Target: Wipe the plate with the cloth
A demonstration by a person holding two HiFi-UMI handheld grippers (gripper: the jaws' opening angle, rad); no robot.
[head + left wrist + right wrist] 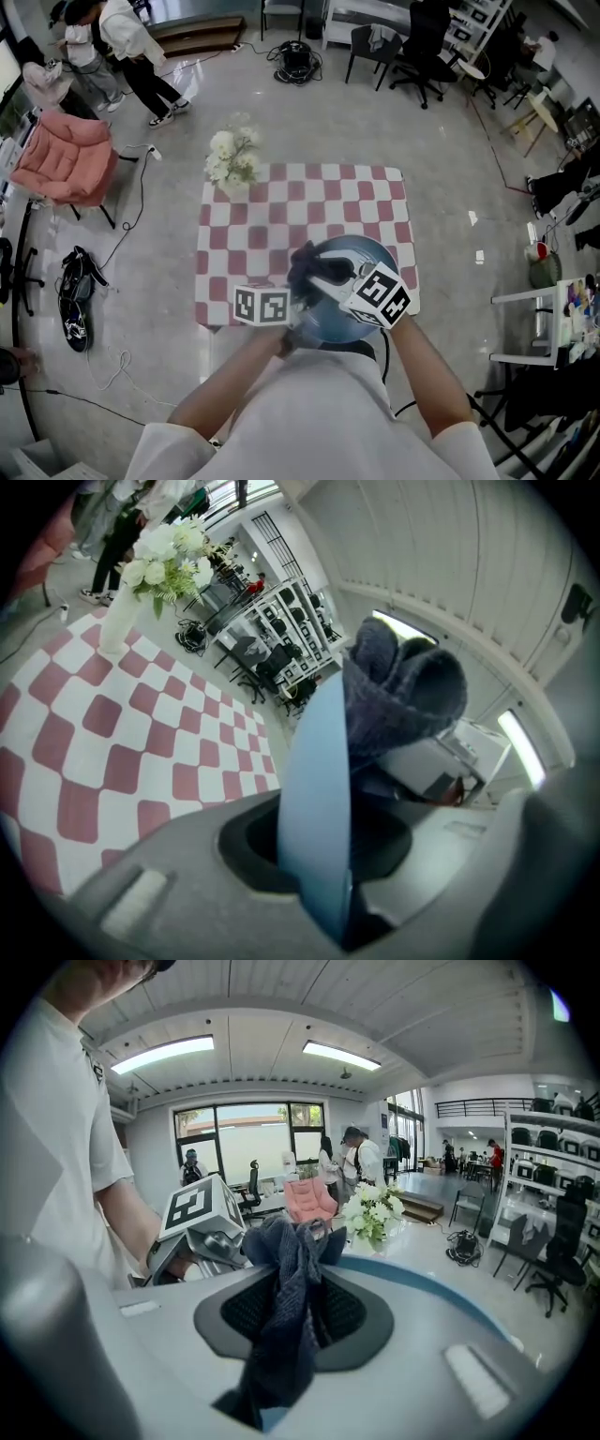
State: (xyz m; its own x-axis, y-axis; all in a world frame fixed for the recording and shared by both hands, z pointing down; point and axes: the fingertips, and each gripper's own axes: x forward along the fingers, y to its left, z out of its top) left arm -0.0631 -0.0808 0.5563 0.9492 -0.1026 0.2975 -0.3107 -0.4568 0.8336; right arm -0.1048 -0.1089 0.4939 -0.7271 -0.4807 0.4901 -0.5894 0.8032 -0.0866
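- Wiping looks to be the step in hand: the cloth [307,266] lies against the plate [361,258] at the lower centre of the head view, over the near edge of the checked surface [281,202].
- The left tool [323,855] is clenched on the plate's rim. In the left gripper view the blue plate stands edge-on through the middle of the frame and runs down between the jaws. The cloth is bunched against it at upper right.
- The right tool [286,1321] is clamped on the cloth, a dark blue wad that fills the gap between the jaws and sticks up past them at the centre of the right gripper view. A blue curve of plate rim shows just behind it, toward the right.
- I cannot tell whether the plate rests on the surface or is held clear of it.
- The next move probably calls for dragging the cloth across the plate's face in strokes or circles. The left tool would have to hold firm, since a rim-only grip could let the plate twist. Modest pressure should do.
- The flowers [232,159] stand at the upper left of the surface, well apart from the work, so they are unlikely to get in the way.
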